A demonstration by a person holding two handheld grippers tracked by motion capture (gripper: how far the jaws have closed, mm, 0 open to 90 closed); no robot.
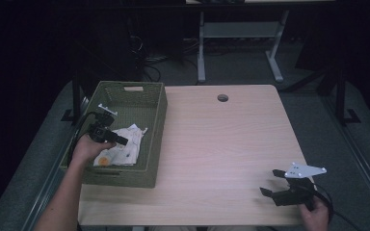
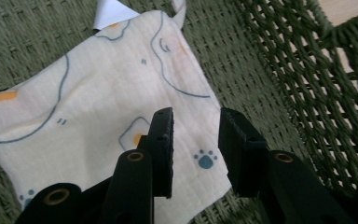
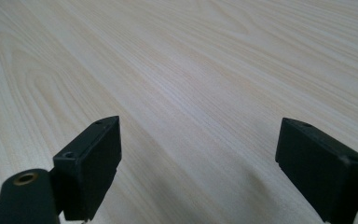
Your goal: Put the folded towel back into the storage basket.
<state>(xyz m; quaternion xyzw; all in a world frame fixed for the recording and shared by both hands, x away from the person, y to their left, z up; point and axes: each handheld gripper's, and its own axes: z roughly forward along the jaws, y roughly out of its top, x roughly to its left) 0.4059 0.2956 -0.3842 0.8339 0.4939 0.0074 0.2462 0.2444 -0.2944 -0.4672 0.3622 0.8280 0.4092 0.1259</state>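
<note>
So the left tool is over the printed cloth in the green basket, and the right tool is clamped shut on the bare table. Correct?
Not quite. The right tool is open, not shut: the right gripper view shows its jaws standing wide apart with bare table between them. The rest holds: the left tool hangs over the printed cloth in the green basket.

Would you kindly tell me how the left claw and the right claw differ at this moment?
The left claw hangs over the printed cloth inside the green basket; the right claw hangs over the bare wooden table. The left claw's jaws stand narrowly apart, with nothing gripped; the right claw's jaws stand wide apart. Both are black, hand-held and empty.
</note>
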